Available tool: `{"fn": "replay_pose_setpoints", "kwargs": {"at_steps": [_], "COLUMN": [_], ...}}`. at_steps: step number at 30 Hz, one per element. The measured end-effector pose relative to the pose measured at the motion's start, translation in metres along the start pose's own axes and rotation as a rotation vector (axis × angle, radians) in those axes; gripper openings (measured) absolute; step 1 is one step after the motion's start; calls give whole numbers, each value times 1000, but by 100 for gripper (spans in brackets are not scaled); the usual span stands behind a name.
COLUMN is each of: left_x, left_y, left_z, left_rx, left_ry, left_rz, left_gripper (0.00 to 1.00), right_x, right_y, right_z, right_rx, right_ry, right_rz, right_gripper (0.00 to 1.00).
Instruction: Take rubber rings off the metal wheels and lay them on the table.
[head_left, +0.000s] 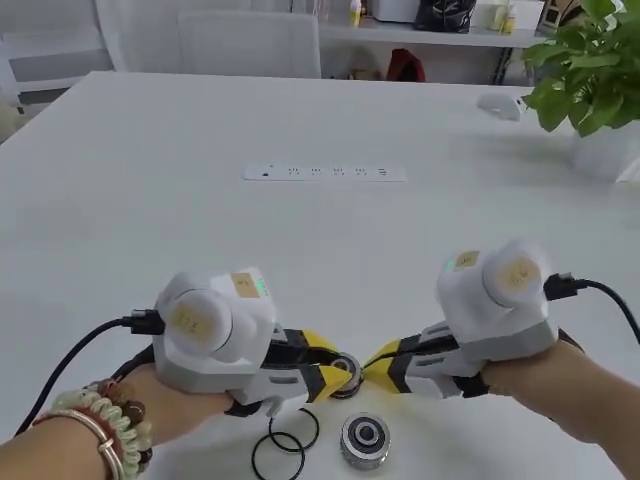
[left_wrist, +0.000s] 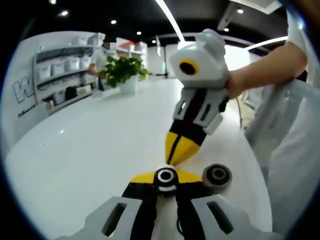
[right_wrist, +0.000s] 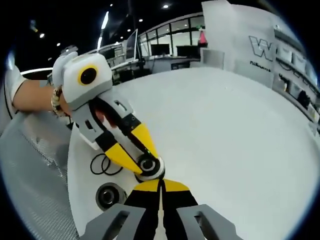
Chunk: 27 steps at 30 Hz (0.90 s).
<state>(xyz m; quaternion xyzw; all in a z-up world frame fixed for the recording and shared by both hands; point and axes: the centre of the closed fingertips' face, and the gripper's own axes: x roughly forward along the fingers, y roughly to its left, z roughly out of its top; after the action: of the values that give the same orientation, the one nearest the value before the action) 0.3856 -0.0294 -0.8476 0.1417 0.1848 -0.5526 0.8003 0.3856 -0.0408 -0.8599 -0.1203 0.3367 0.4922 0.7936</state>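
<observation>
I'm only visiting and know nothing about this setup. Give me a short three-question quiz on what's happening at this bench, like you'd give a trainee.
1. How many rubber rings lie loose on the table?
2. True or false: the left hand-held gripper is gripping a metal wheel.
3. What lies beside the loose rings? A) a second wheel B) a screwdriver C) a cup
Key: 1) two; 2) true; 3) A.

Table: rings, wheel, power strip
</observation>
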Motion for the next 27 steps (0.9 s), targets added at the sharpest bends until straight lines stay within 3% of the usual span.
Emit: {"fn": "replay_pose_setpoints", "kwargs": {"at_steps": [2, 4, 7, 11, 17, 27], "left_x": [0, 0, 0, 1, 1, 1], "left_y": [0, -1, -1, -1, -4, -3], "left_z": [0, 0, 0, 0, 1, 0], "left_rx": [2, 5, 8, 10, 31, 27], "left_ry": [1, 1, 3, 1, 2, 5], "left_rz": [-1, -2, -1, 0, 0, 3], "left_gripper": [14, 14, 14, 14, 14, 14], "right_x": [-1, -1, -4, -4, -7, -6], "right_y": [-1, -1, -4, -3, 5, 12], "right_z": [0, 0, 5, 4, 6, 12], "right_rx": [23, 126, 297, 371, 566, 644], "right_ry": [-2, -4, -69, -85, -121, -139], "right_rz": [4, 6, 41, 69, 142, 171], "right_gripper": [0, 0, 0, 0, 0, 0]}}
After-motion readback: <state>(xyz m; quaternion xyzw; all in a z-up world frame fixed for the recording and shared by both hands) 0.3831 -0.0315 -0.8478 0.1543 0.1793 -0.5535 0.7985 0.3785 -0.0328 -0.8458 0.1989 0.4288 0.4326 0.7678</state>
